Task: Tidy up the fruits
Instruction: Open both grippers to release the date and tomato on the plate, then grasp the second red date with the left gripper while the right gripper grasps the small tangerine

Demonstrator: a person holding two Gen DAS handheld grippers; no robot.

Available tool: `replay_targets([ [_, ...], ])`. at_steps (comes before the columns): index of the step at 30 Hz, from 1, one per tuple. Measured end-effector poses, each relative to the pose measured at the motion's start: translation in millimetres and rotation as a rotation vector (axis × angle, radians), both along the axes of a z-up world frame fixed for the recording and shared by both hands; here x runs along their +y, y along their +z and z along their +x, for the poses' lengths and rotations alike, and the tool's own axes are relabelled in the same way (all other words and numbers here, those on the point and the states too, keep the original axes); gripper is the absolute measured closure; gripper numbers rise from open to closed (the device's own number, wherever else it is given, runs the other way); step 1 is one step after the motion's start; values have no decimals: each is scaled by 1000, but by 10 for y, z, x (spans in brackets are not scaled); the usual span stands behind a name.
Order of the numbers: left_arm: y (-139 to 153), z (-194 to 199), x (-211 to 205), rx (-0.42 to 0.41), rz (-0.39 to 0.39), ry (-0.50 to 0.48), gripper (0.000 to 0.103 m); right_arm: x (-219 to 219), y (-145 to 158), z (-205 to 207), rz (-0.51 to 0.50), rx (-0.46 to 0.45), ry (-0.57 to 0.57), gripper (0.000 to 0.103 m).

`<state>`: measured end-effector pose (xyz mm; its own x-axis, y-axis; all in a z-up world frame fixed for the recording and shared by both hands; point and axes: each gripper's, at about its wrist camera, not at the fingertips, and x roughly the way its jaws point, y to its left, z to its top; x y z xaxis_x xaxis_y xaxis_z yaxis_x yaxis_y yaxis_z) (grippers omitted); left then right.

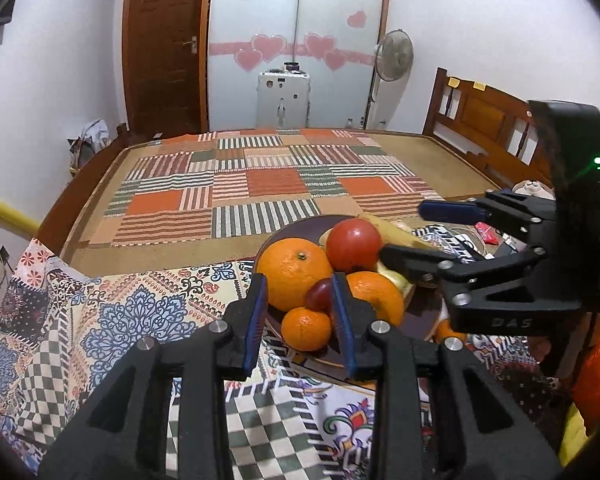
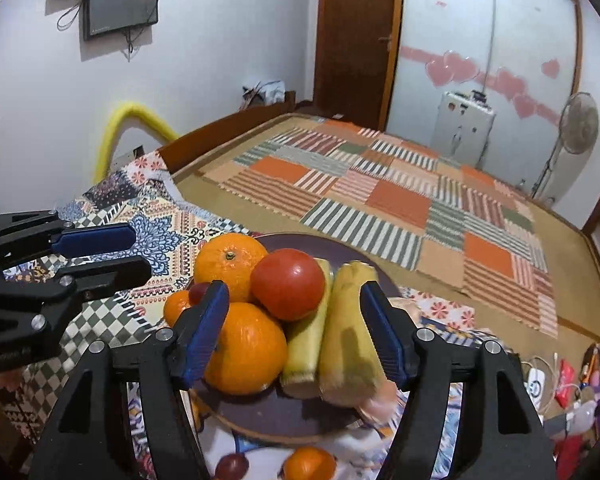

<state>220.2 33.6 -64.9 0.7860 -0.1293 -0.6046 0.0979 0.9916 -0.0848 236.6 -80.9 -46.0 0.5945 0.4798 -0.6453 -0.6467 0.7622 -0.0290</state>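
Two hand-held grippers hover over a dark plate (image 1: 296, 228) heaped with fruit on a patterned cloth (image 1: 140, 312) spread at the edge of a bed.

From the left wrist, the left hand-held gripper (image 1: 300, 308) has its blue-padded fingers apart and empty, framing a small mandarin (image 1: 306, 328) and a dark red grape (image 1: 319, 294) at the near rim of the pile. Behind them sit a large orange (image 1: 292, 272), a second orange (image 1: 380, 296) and a red tomato (image 1: 354, 244). The right hand-held gripper (image 1: 400, 232) reaches in from the right, its fingers parted over the far side of the plate and holding nothing.

From the right wrist, the right hand-held gripper (image 2: 296, 328) stands wide open above the plate (image 2: 276, 420), straddling an orange (image 2: 248, 348) and two yellowish sticks of produce (image 2: 348, 332), blurred at their near ends. The tomato (image 2: 288, 284) rests on top between them and another orange (image 2: 230, 260). A loose mandarin (image 2: 308, 462) and a grape (image 2: 232, 466) lie on the cloth just in front of the plate. The left hand-held gripper (image 2: 136, 252) waits at the left, also open.

The step in hand appears to be picking a piece to move. The next move likely calls for lowering onto one fruit and closing gently, since the stacked round fruit could roll off the pile.
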Motion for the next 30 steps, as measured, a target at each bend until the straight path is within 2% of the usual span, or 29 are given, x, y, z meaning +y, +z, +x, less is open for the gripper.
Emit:
replay_targets([
  [9,97,-251,-220,-10,-6,-31,71,-377,177,-436,23,-74,-71,38],
  [11,87,-291,-270,-3,-13,-39,68,-441,168,-525,23,-76,-85,38],
  [14,52,-372,-360,-3,-16,-44,58,-530,126,-653,28,-71,-106,38],
  [19,-74,-482,-557,22,-6,-76,53,-679,21,-771,25,-64,-141,38],
  [30,-501,-396,-936,131,-20,-149,53,-888,-267,-877,23,-11,-174,38],
])
